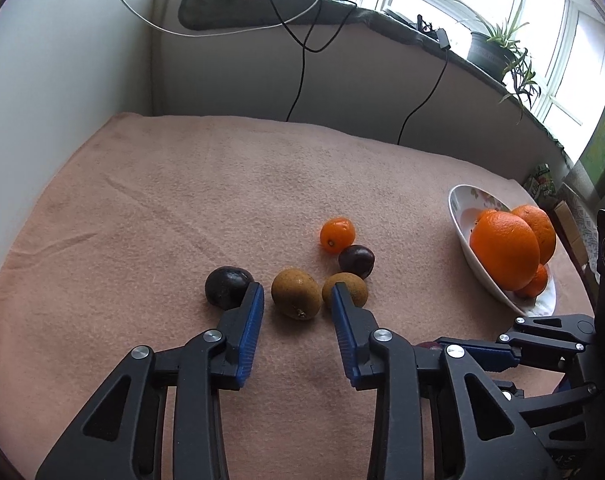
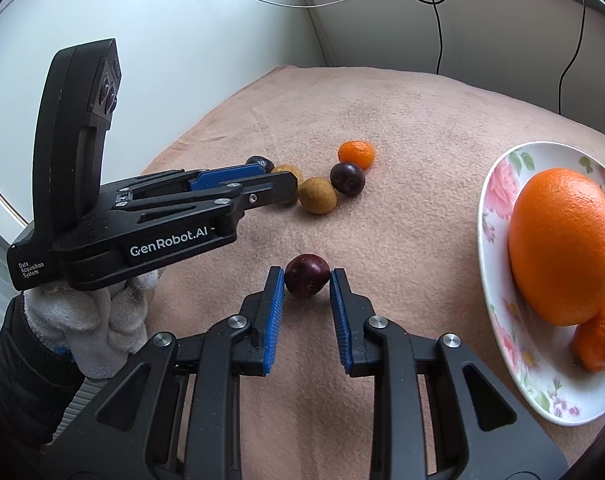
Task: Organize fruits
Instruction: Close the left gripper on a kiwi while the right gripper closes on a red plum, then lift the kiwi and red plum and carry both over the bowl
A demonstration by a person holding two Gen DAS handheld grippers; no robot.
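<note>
My left gripper (image 1: 297, 288) is open over the pink cloth. A brown fruit (image 1: 295, 293) sits just past its tips, with small gaps to both pads. A dark plum (image 1: 227, 287) lies left of it, a second brown fruit (image 1: 348, 286) right. Behind them are another dark plum (image 1: 356, 261) and a small mandarin (image 1: 337, 235). My right gripper (image 2: 307, 274) is shut on a dark red plum (image 2: 307, 276) that rests on the cloth. The flowered plate (image 2: 490, 200) at the right holds a large orange (image 2: 564, 246) and a mandarin (image 2: 600, 340).
A gloved hand (image 2: 90, 320) holds the left gripper (image 2: 278, 174) near the fruit cluster. Black cables (image 1: 302, 72) hang down the wall behind the table. A potted plant (image 1: 498, 48) stands on the windowsill. The pink cloth (image 1: 162, 200) stretches far to the left.
</note>
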